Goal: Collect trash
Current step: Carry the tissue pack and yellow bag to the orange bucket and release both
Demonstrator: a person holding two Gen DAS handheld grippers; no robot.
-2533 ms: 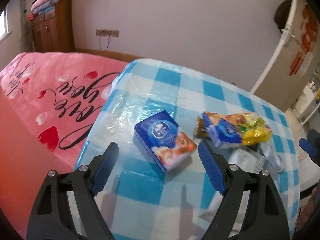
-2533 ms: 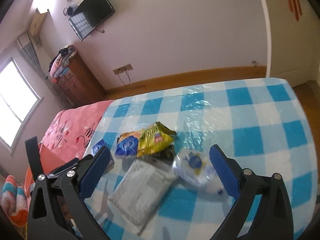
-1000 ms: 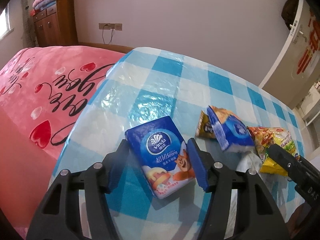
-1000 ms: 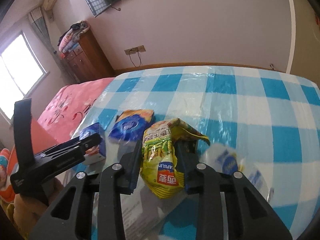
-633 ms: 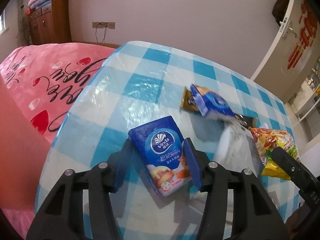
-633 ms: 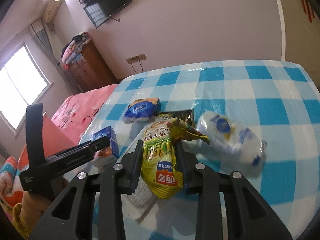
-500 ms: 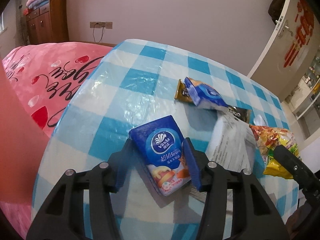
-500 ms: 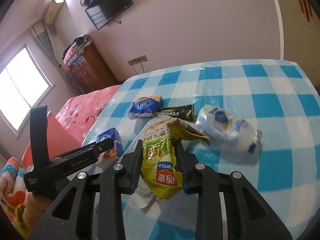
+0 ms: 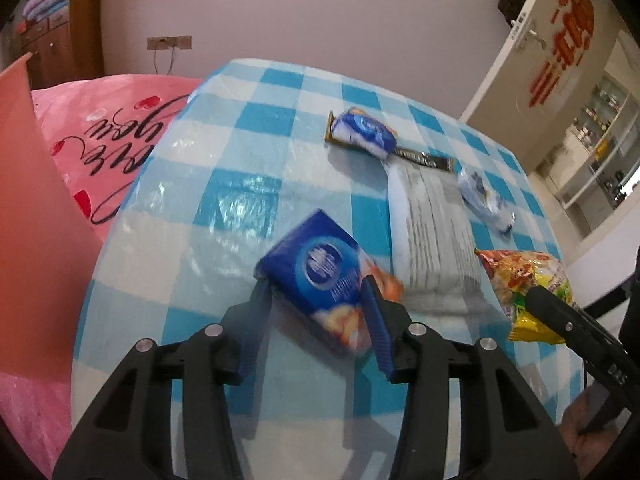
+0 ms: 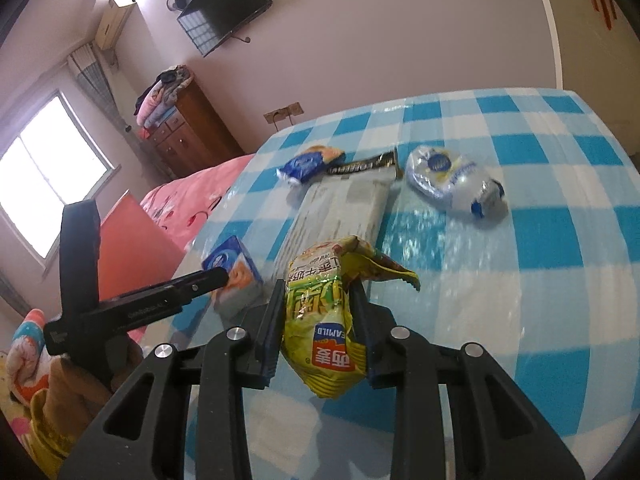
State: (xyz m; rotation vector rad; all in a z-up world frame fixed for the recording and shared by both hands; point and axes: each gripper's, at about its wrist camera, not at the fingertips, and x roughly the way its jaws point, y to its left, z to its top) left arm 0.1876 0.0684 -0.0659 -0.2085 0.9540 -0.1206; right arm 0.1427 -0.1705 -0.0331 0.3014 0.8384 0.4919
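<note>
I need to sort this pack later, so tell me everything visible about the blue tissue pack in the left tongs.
The tissue pack is a soft, box-shaped packet in glossy blue film with a round white-ringed logo and an orange cartoon print at its near end. It sits tilted between the left tongs, whose blue pads press both its sides as the jaws close. It is blurred, so the text is unreadable. Whether it is clear of the checked tablecloth is uncertain. In the right wrist view it shows beside the grey packet.
</note>
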